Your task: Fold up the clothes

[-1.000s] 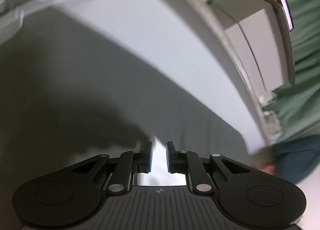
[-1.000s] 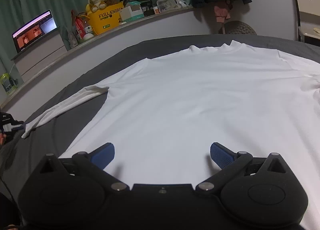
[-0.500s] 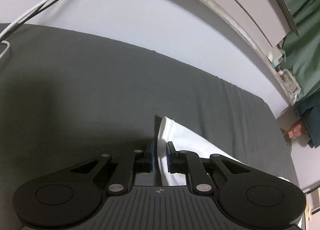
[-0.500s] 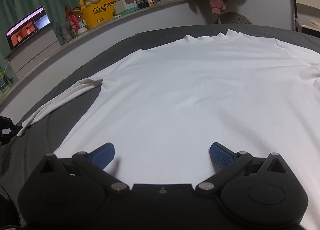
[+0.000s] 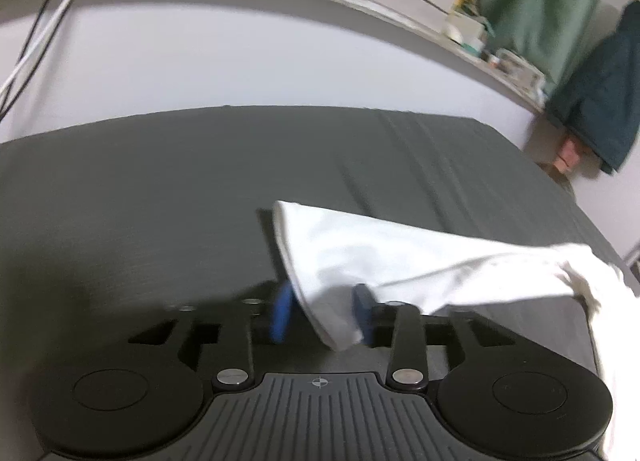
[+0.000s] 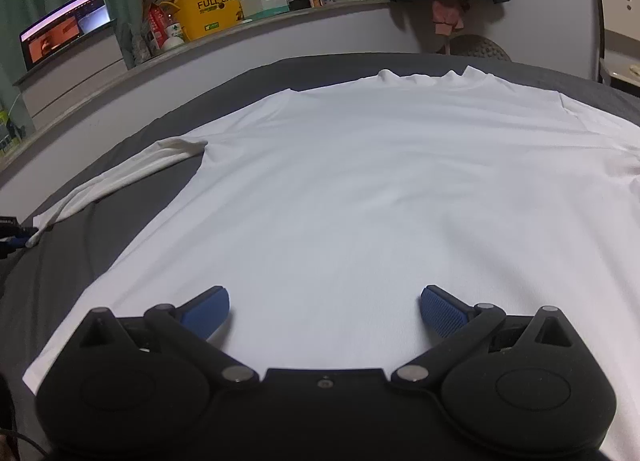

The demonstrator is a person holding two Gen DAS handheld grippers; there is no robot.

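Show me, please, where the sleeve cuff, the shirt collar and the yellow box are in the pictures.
sleeve cuff (image 5: 316,261): left wrist view, on the white cuff end between the blue fingers.
shirt collar (image 6: 432,79): right wrist view, on the collar's middle.
yellow box (image 6: 212,13): right wrist view, on its printed front.

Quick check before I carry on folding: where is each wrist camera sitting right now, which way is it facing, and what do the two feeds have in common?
Left wrist: low over the dark bedsheet, facing the ledge wall; the left gripper fills the bottom, jaws partly apart around the sleeve cuff.
Right wrist: above the hem of the white shirt, facing its collar and the cluttered shelf; the right gripper shows, jaws wide open.
Shared: the same sleeve and the sheet; the left gripper's tip appears at the right view's left edge.
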